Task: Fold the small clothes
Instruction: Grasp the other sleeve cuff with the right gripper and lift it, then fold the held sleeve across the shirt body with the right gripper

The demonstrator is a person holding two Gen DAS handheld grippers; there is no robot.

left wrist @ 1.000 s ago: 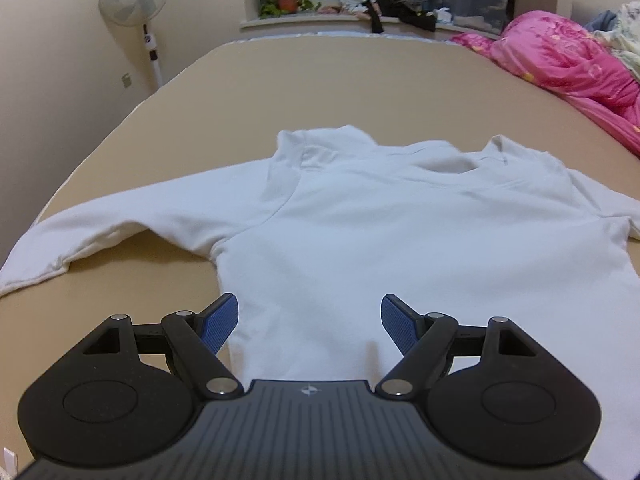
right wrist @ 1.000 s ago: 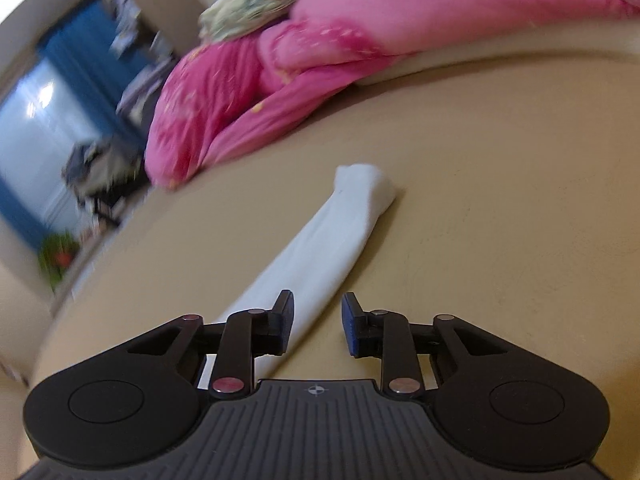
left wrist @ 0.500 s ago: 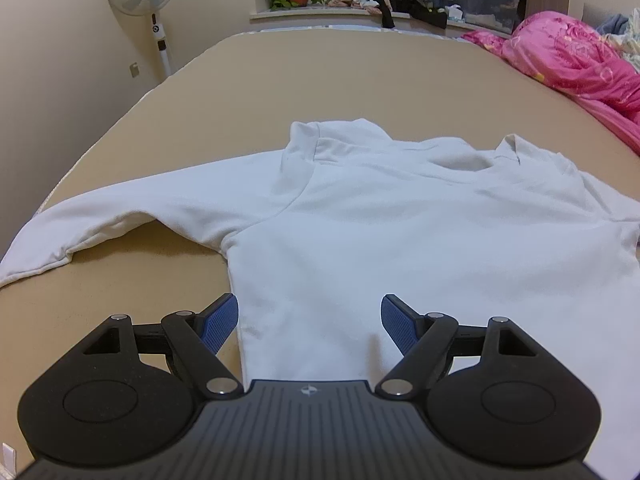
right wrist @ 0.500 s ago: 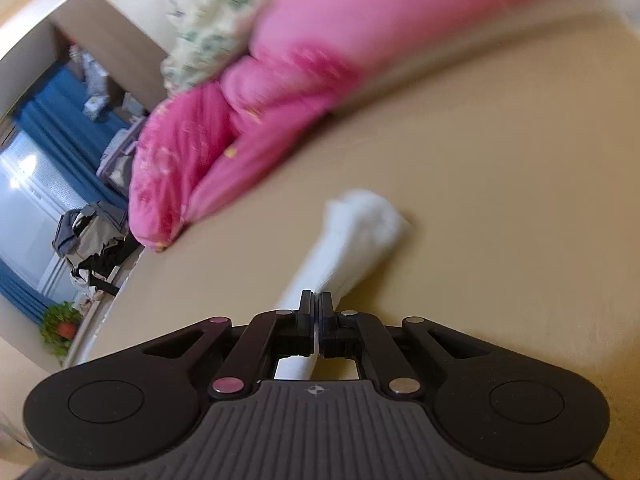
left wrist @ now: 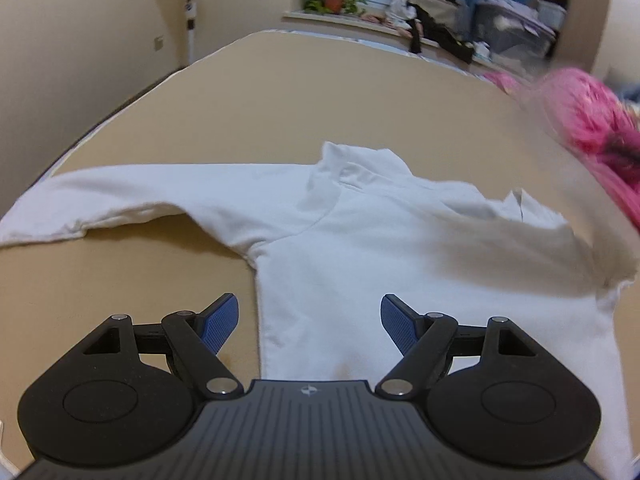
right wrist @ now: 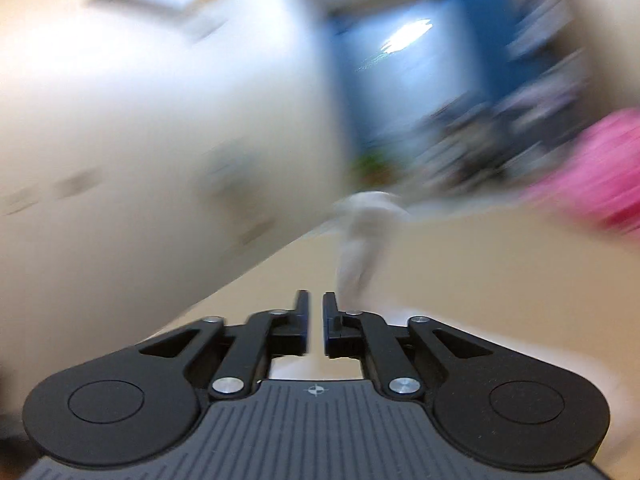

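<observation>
The white shirt (left wrist: 360, 248) lies spread on the tan bed (left wrist: 320, 92), left sleeve stretched out, right side lifted and blurred. Judging by this, the right sleeve fold is in hand. The left tool (left wrist: 310, 318) hangs released over the hem. The right tool (right wrist: 316, 320) is nearly clenched; whether it grips the soft knit, I cannot tell.

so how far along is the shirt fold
Barely begun. Nothing looks folded: the white shirt lies spread on the bed, left sleeve stretched out. Its right side looks lifted and blurred, apparently mid-fold. The left gripper is open and holds nothing. Both sleeves and the body folds remain.
</observation>
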